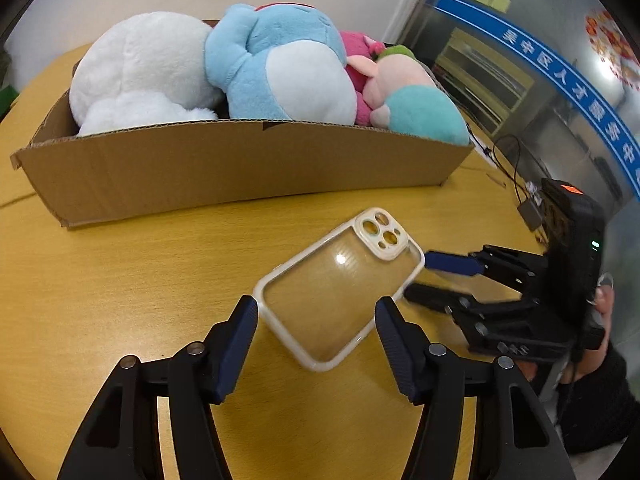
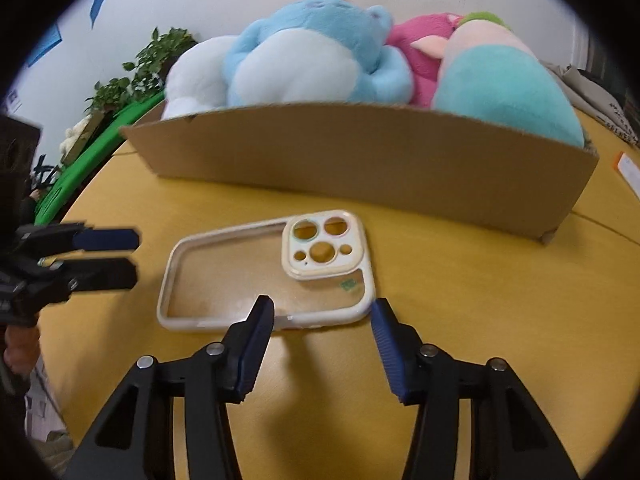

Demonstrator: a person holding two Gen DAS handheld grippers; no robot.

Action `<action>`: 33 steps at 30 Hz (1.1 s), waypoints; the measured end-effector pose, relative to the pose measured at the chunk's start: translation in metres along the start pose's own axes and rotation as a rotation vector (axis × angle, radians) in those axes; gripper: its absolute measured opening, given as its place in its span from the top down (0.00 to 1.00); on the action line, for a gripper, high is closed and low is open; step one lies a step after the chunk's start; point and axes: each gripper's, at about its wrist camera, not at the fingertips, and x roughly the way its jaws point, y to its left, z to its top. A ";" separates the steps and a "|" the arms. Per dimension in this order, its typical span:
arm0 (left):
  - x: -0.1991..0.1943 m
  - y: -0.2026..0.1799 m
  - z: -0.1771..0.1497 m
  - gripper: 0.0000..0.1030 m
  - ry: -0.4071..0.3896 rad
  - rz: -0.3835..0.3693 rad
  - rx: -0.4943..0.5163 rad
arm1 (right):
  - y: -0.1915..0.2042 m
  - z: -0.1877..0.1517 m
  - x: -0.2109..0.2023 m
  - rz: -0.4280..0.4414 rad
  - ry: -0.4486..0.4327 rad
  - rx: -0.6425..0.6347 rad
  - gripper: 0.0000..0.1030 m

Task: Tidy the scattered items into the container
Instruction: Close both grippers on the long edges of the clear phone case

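Clear plastic with a cream rim: one phone case [image 1: 339, 288] lies flat on the yellow tabletop [image 1: 120, 280], in front of one cardboard box [image 1: 240, 168] holding four plush toys [image 1: 280, 68]. Left tongs [image 1: 316, 344] gape apart astride its near end. Right tongs [image 2: 322, 336] hover released at its camera corner, gripping nothing.

You see a round yellow wooden table [image 1: 120, 264]; leafy green potted plants [image 2: 148, 64] against the white wall; a blue banner with white characters [image 1: 560, 92] on glass.
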 end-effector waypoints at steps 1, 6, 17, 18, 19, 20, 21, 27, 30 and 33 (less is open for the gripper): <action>-0.001 -0.001 -0.001 0.37 0.005 -0.002 0.039 | 0.006 -0.005 -0.002 0.024 0.010 -0.010 0.52; -0.009 -0.009 -0.006 0.28 0.035 -0.030 0.305 | 0.034 -0.020 -0.029 0.072 -0.013 -0.162 0.39; 0.044 -0.008 0.004 0.15 0.227 -0.023 0.566 | 0.031 0.039 -0.004 0.128 0.139 -0.795 0.21; 0.044 -0.008 0.004 0.15 0.218 -0.020 0.578 | 0.030 0.045 0.004 0.156 0.154 -0.790 0.21; 0.045 -0.007 0.006 0.15 0.220 -0.026 0.580 | 0.029 0.051 0.014 0.191 0.170 -0.787 0.21; 0.045 -0.006 0.007 0.15 0.224 -0.027 0.585 | 0.030 0.053 0.020 0.211 0.180 -0.792 0.21; 0.045 -0.005 0.008 0.14 0.228 -0.027 0.593 | 0.030 0.054 0.026 0.230 0.193 -0.800 0.22; 0.043 0.002 0.015 0.15 0.261 -0.057 0.662 | 0.033 0.052 0.023 0.349 0.265 -0.828 0.16; 0.041 0.002 0.015 0.18 0.275 -0.093 0.727 | 0.042 0.034 0.011 0.373 0.307 -0.906 0.14; 0.041 0.001 0.018 0.19 0.287 -0.118 0.776 | 0.044 0.034 0.003 0.340 0.276 -0.941 0.14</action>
